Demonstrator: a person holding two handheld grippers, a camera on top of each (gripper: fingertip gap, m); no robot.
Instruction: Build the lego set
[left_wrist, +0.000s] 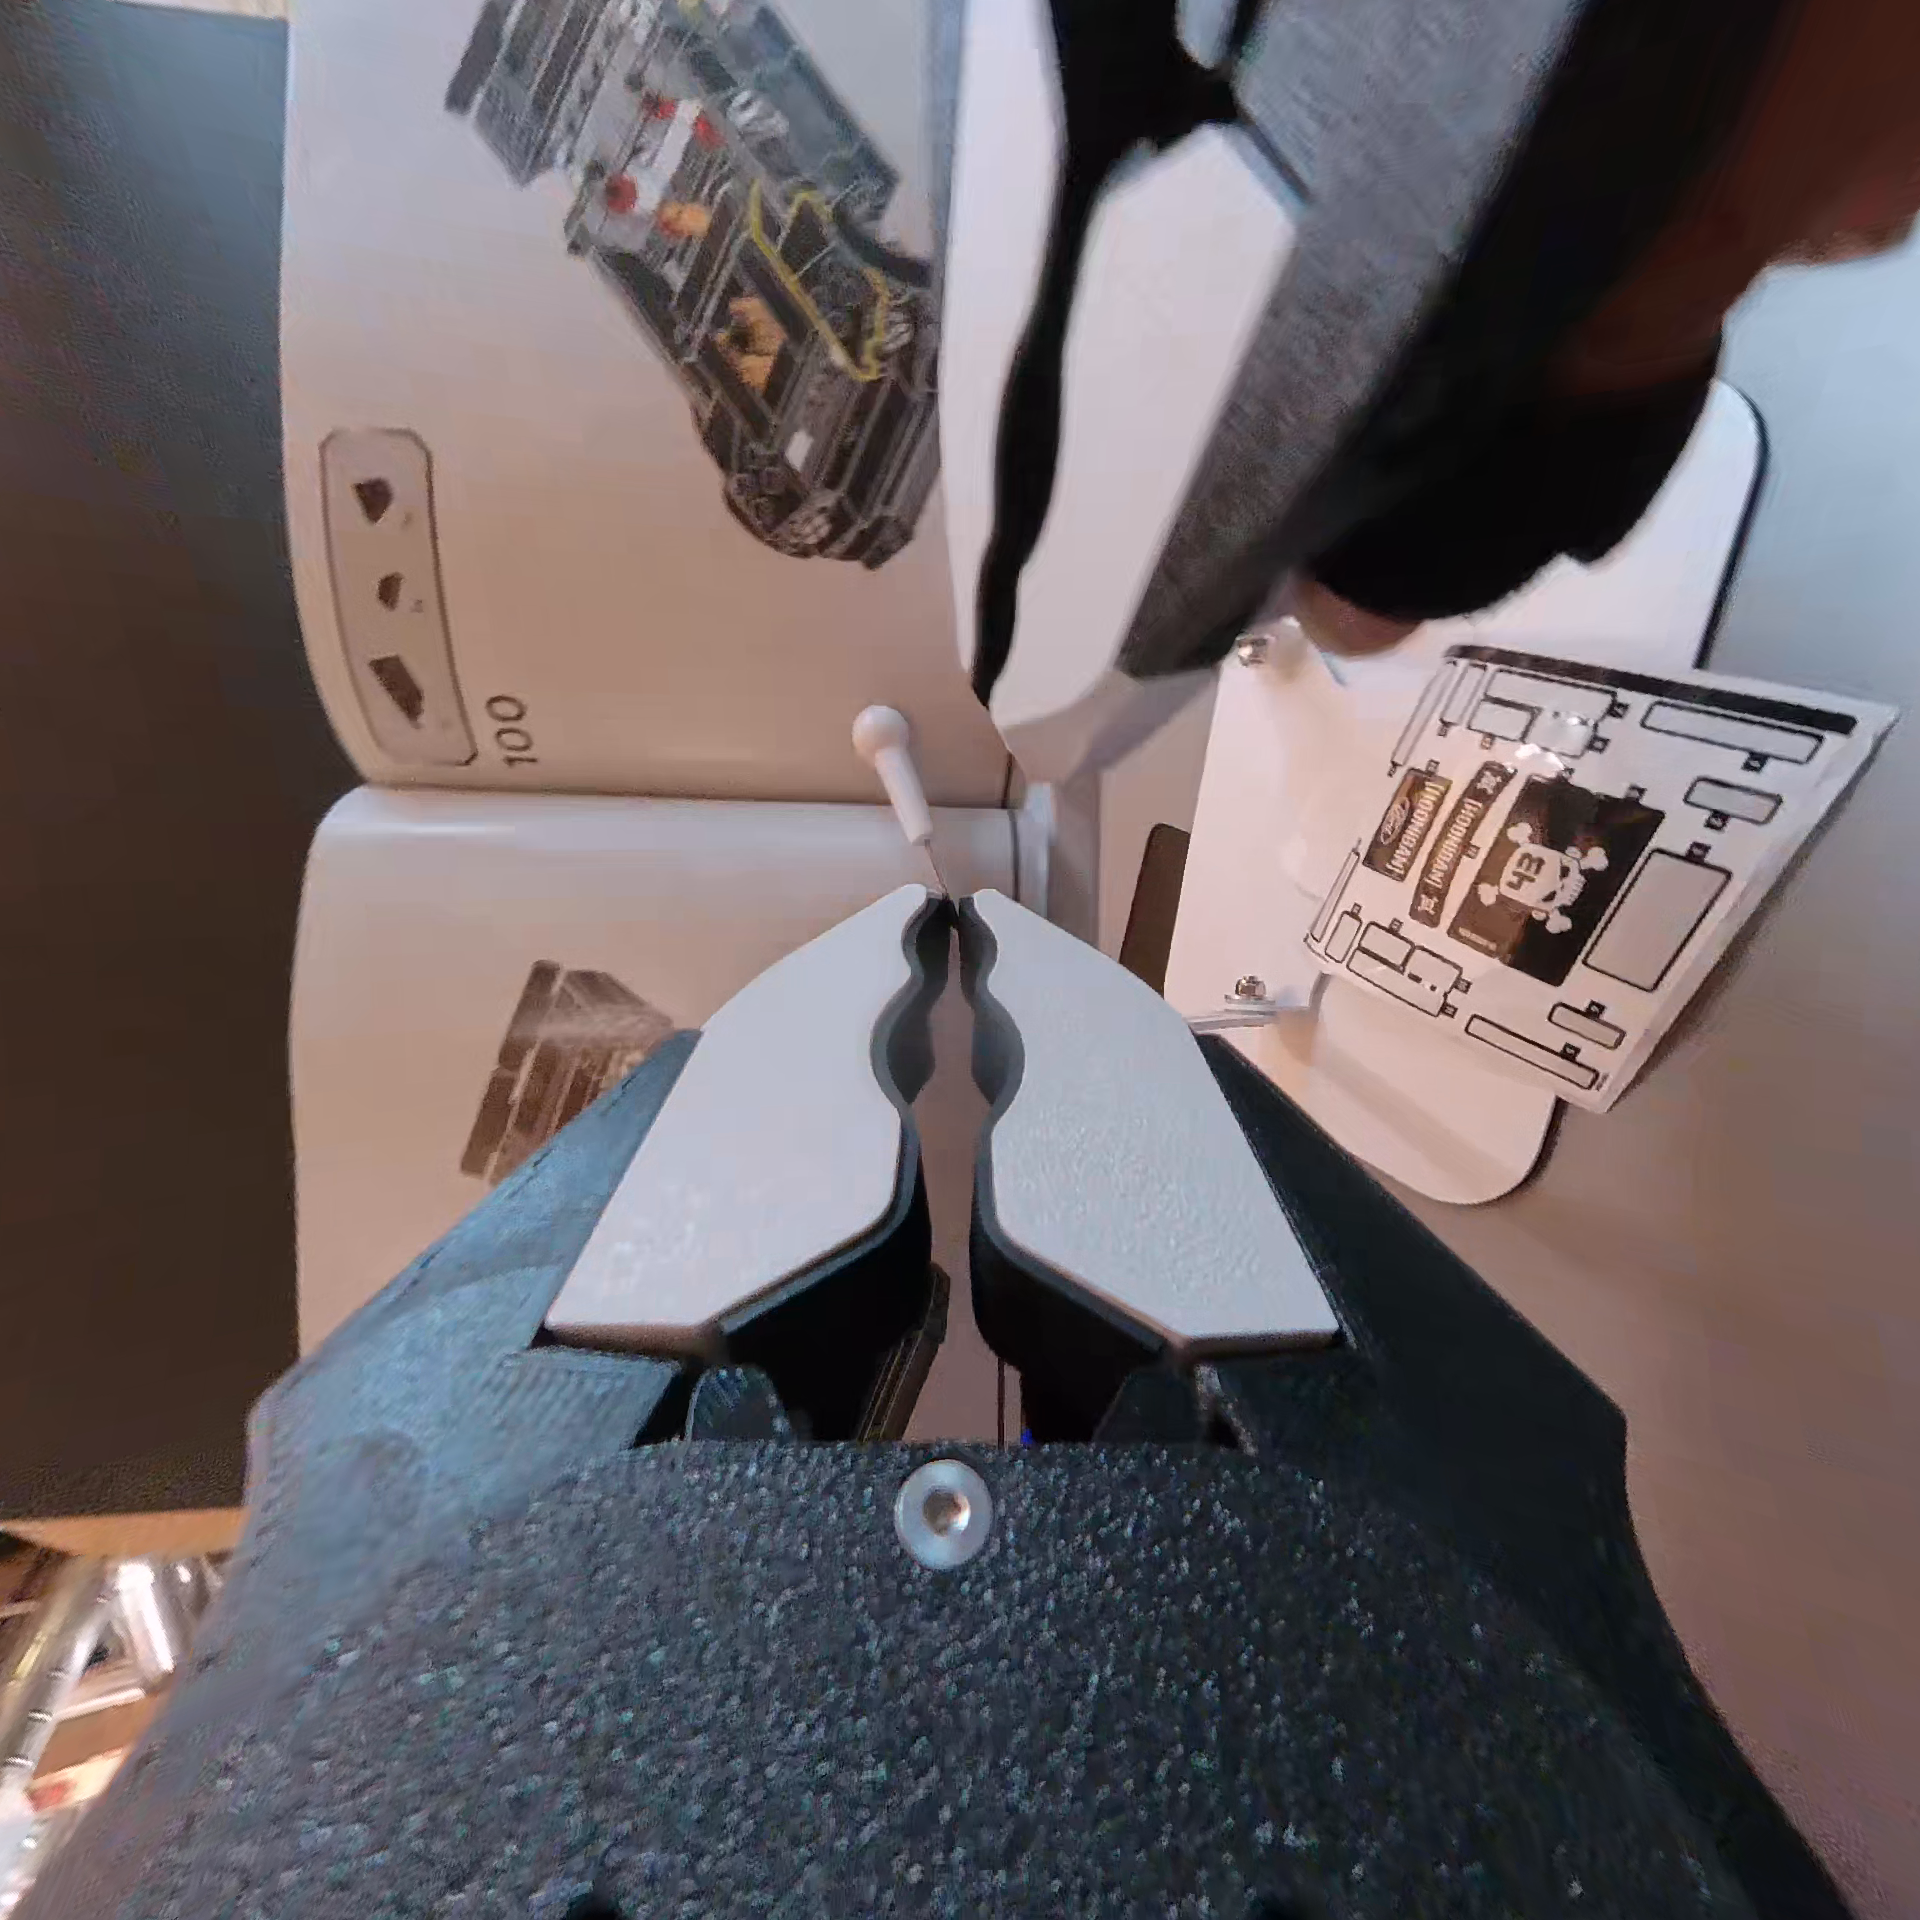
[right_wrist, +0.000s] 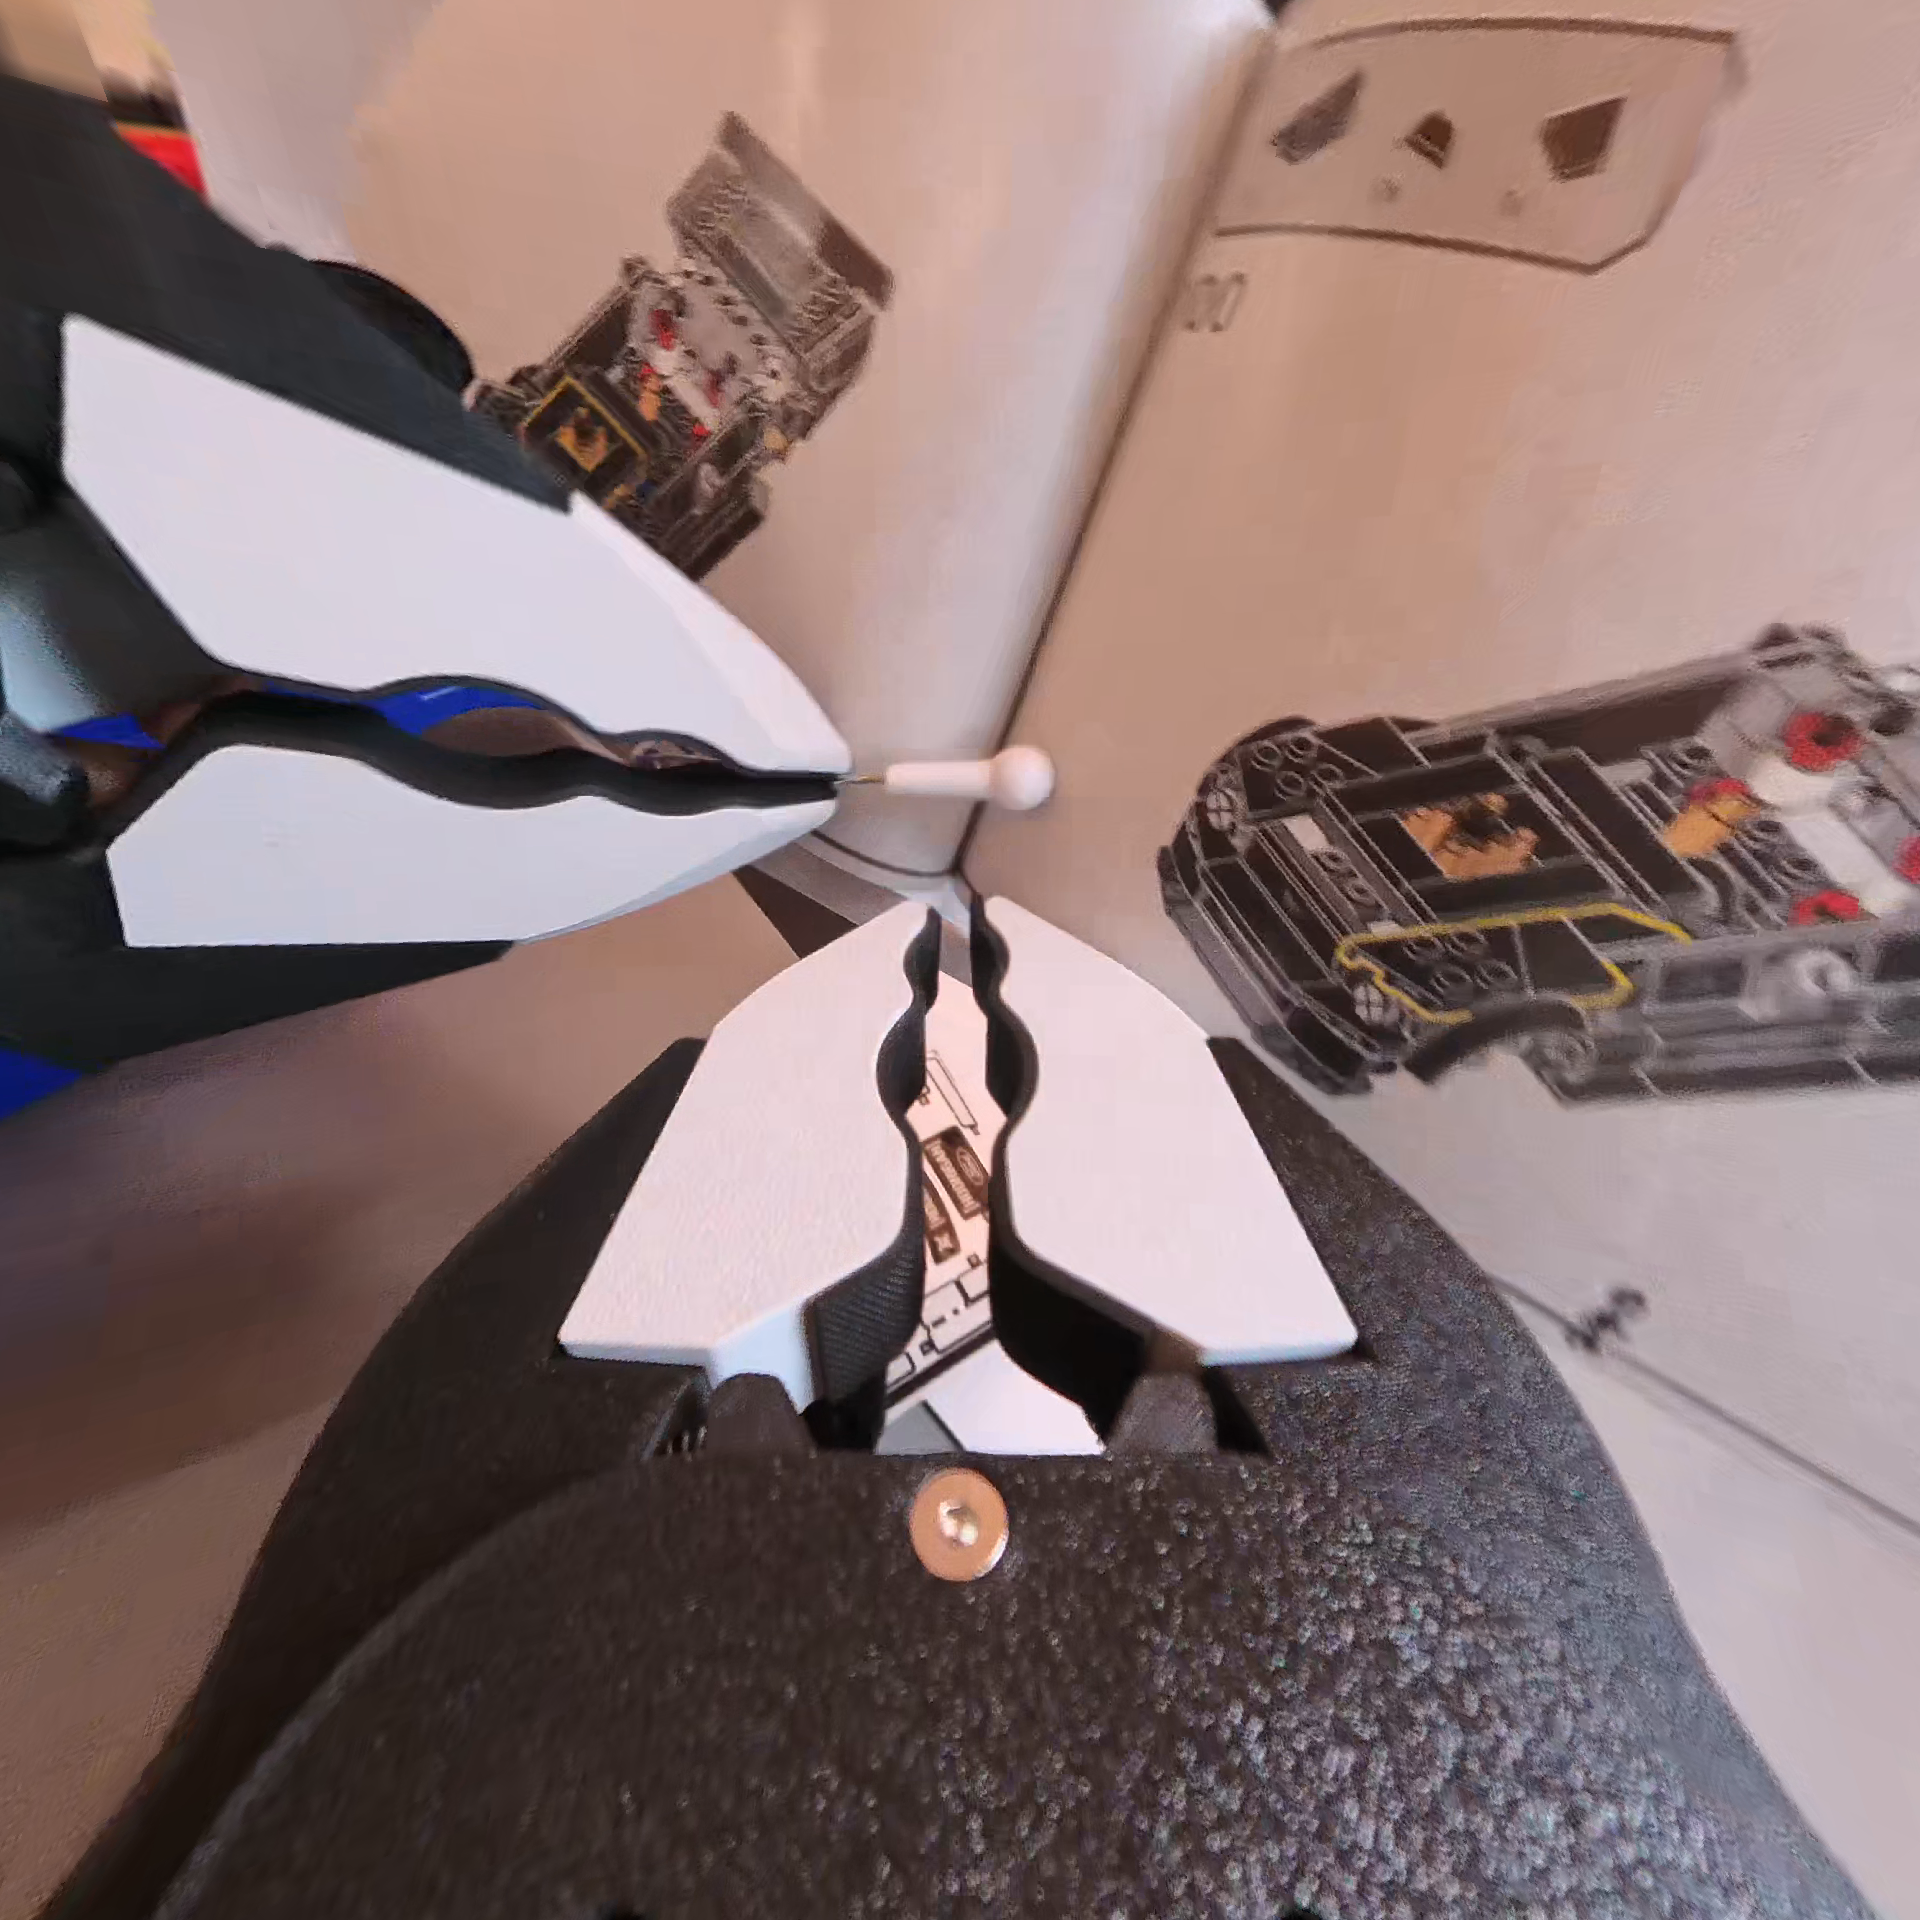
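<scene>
Left gripper (left_wrist: 951, 902): our jaws are closed at the tips on the thin metal stem of a small white ball-headed pin (left_wrist: 891, 769). The pin sticks out forward from the fingertips, held in the air above the open instruction booklet (left_wrist: 582, 582), close to its centre fold.

Right wrist view confirms this. The left gripper (right_wrist: 831, 787) enters from the left edge and the pin (right_wrist: 971, 777) points rightward from its tips, white ball end free.

Right gripper (right_wrist: 954, 914): our fingers are slightly parted with a narrow gap between them, nothing held. Its tips sit just below and beside the pin, not touching it. Through the gap we see part of the sticker sheet (right_wrist: 940, 1226).

In the left wrist view the right gripper (left_wrist: 1049, 686) comes in from above, blurred. The sticker sheet (left_wrist: 1579, 873) lies to the right of the booklet, on a white board (left_wrist: 1434, 1143) with rounded corners.

The booklet pages show a dark car model.
</scene>
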